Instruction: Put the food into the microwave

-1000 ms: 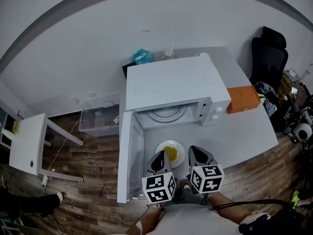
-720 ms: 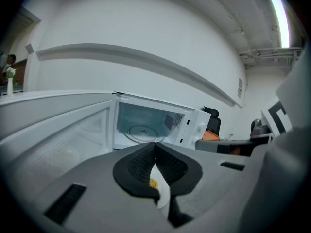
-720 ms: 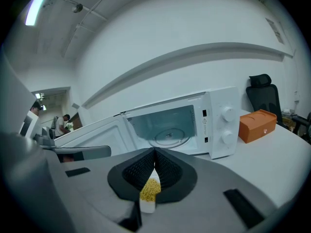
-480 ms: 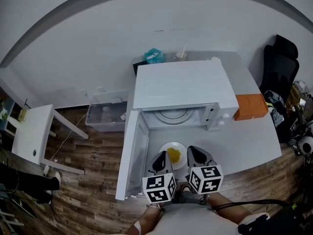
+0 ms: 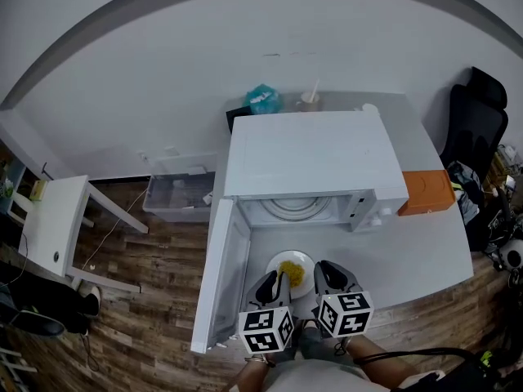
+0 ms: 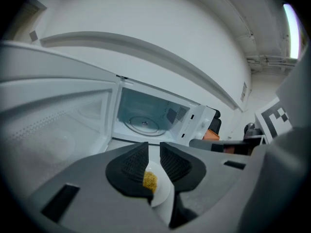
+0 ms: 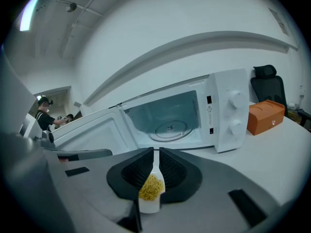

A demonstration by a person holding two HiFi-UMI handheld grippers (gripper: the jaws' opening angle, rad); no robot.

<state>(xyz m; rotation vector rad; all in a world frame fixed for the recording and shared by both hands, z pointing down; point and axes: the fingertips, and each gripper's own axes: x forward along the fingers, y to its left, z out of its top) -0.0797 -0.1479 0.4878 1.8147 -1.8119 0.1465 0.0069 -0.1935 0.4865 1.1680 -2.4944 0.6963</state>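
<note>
**Head view.**
- Item: white plate (image 5: 281, 260) of yellow food (image 5: 294, 274). It sits between my two sets of jaws, just short of the cavity mouth.
- Left gripper (image 5: 272, 280) is at the plate's left rim and right gripper (image 5: 325, 272) at its right rim.
- Microwave (image 5: 315, 153) lies straight ahead of both jaws. Its door (image 5: 221, 276) is swung wide, outboard of the left jaws.

**Left gripper view.**
- Jaws are drawn in to a narrow slit, and I judge them pinched on the plate's rim.
- The food shows just below the tips.
- Glass turntable (image 6: 142, 124) is ahead and slightly left of the slit.

**Right gripper view.**
- Jaws are likewise nearly together, with the rim reading as a white strip in the gap.
- The turntable is dead ahead.
- Control knobs (image 7: 234, 98) and an orange box (image 7: 265, 115) lie off to the right of the jaws.

**Handling note, my judgement.**
- Advance both grippers together and keep them level so the plate neither tips nor twists out of the two pinches.
- Steer clear of the door on the left and the control panel on the right.
- Set the plate centred on the turntable before letting go.
</note>
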